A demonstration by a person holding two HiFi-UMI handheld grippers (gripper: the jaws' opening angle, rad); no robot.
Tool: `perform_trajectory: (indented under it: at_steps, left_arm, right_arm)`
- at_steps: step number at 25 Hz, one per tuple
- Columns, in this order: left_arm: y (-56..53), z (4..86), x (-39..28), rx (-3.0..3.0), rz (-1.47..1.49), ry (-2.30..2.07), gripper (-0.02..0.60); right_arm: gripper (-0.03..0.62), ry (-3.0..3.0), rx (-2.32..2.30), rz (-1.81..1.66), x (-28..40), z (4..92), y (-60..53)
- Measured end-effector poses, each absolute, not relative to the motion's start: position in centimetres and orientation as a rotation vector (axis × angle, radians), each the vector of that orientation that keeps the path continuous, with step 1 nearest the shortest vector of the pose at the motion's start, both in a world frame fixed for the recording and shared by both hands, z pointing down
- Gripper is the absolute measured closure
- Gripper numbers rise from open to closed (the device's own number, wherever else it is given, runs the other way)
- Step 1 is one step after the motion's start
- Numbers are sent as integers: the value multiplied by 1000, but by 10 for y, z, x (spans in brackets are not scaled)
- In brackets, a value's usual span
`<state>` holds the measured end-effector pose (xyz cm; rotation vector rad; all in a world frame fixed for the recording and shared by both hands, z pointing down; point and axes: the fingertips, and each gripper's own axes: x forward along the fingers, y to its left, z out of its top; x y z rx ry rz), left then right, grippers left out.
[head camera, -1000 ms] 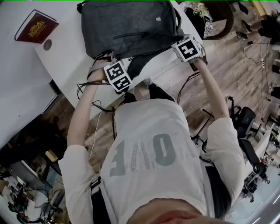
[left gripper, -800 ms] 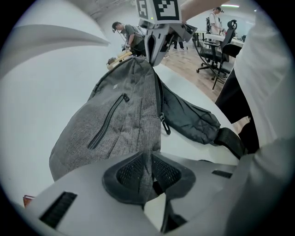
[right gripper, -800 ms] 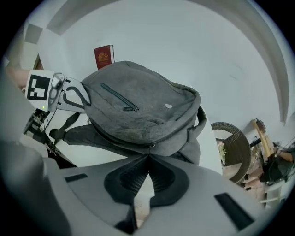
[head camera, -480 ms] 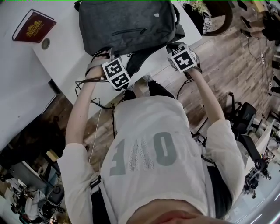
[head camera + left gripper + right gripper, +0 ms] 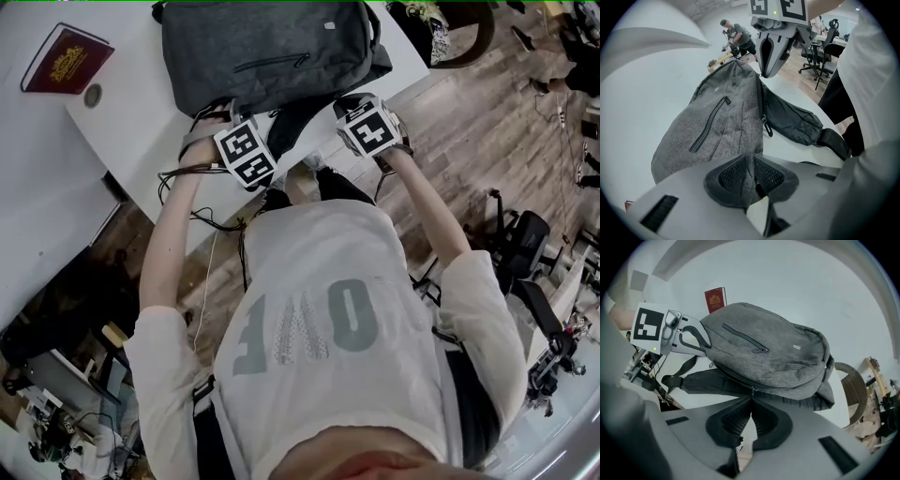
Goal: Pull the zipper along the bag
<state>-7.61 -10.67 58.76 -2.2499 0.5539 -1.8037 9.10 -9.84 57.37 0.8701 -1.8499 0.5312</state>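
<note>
– Pinching confirmed on both sides. Our left gripper (image 5: 752,174) has its pads clamped on a fold of the bag (image 5: 717,126) at the near corner. Our right gripper (image 5: 750,420) is closed tight on what we read as the zipper pull (image 5: 751,391). The bag lies on the white table (image 5: 787,282), right in front of us.
– Good. We anchor with the left and draw the right along the zipper track (image 5: 731,376), low and in line, no lifting. Fabric?
– Grey woven cloth, soft and slack; we expect bunching if tension drops. The pull is a small metal tab, likely slippery. A dark padded strap (image 5: 794,123) trails off the near side, so we steer clear.
– Beyond the bag?
– Red booklet (image 5: 715,299), flat and stiff, well apart. Not in our path.
</note>
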Motion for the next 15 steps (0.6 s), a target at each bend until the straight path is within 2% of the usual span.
perform_trajectory:
  at_steps: [15]
  left_arm:
    - [-106, 586, -75, -2258, -1778, 575, 509]
  right_arm:
    - [563, -1913, 740, 479, 4, 584, -81]
